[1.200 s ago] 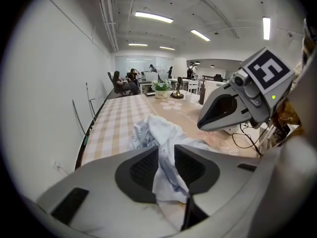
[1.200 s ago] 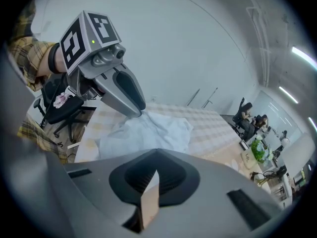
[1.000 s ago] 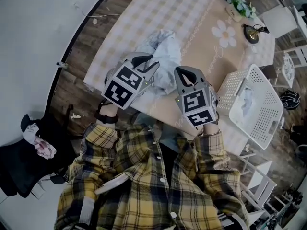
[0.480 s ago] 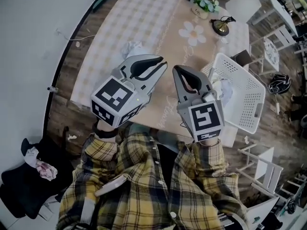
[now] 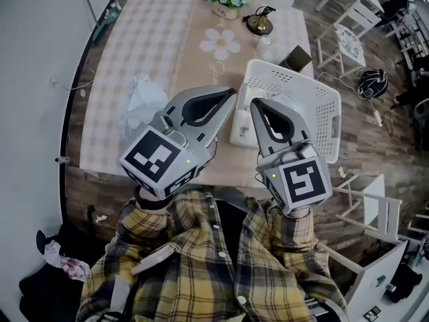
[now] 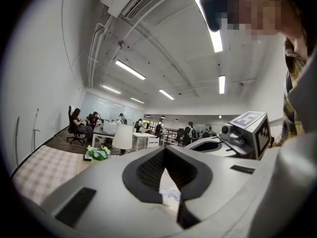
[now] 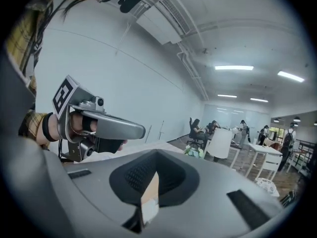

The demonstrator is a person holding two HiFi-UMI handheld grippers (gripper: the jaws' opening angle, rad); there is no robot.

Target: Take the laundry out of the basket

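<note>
White basket [image 5: 320, 96] stands by tablecloth script [image 5: 216, 68] too small to read.

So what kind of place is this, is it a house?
Most likely a big open office, not a house: people sit at desks under ceiling strip lights. The checked-cloth table and white laundry basket look like a home corner set up inside.
</note>
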